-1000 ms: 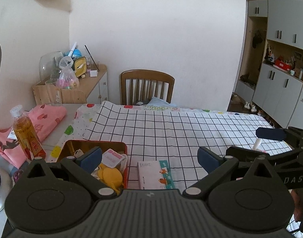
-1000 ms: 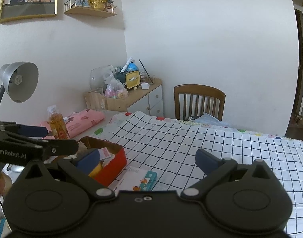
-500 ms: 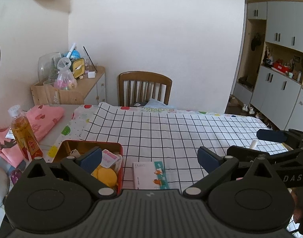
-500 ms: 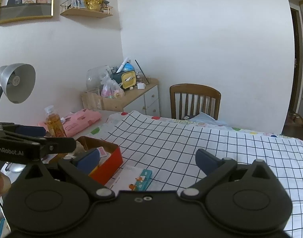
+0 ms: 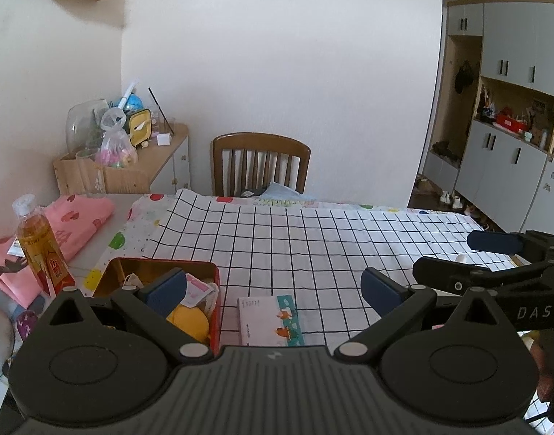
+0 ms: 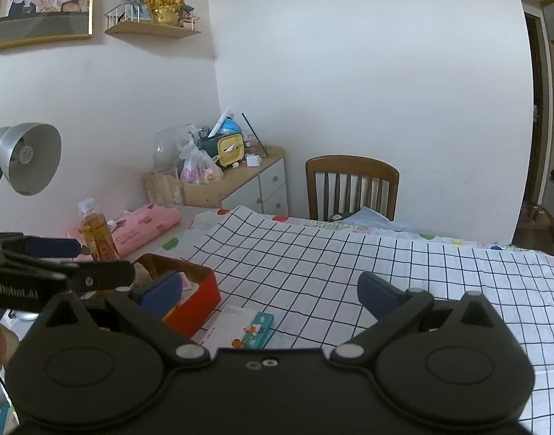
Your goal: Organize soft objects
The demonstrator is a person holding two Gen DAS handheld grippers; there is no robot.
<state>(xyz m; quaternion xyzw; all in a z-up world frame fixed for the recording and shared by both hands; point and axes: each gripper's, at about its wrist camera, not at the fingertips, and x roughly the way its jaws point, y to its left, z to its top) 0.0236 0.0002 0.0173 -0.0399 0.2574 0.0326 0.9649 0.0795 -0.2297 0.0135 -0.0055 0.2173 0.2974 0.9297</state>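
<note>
Bottle (image 5: 41,246), pink cloth (image 5: 79,221) left of red tin (image 5: 216,290); chair (image 5: 261,163) beyond

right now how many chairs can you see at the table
1: a wooden chair at the far edge of the checked tablecloth, beside the cluttered cabinet. Others may be out of view.

You're working in soft, even daylight; both views are bright, with no hard shadows on the white black-grid tablecloth (image 5: 313,246). Fisheye bending curves the pale wall corner (image 6: 215,108) and the grey cabinets (image 5: 509,137) towards 3 o'clock. Corners darken to black. The silver desk lamp (image 6: 26,163) looks unlit. Focus is mostly sharp.
</note>
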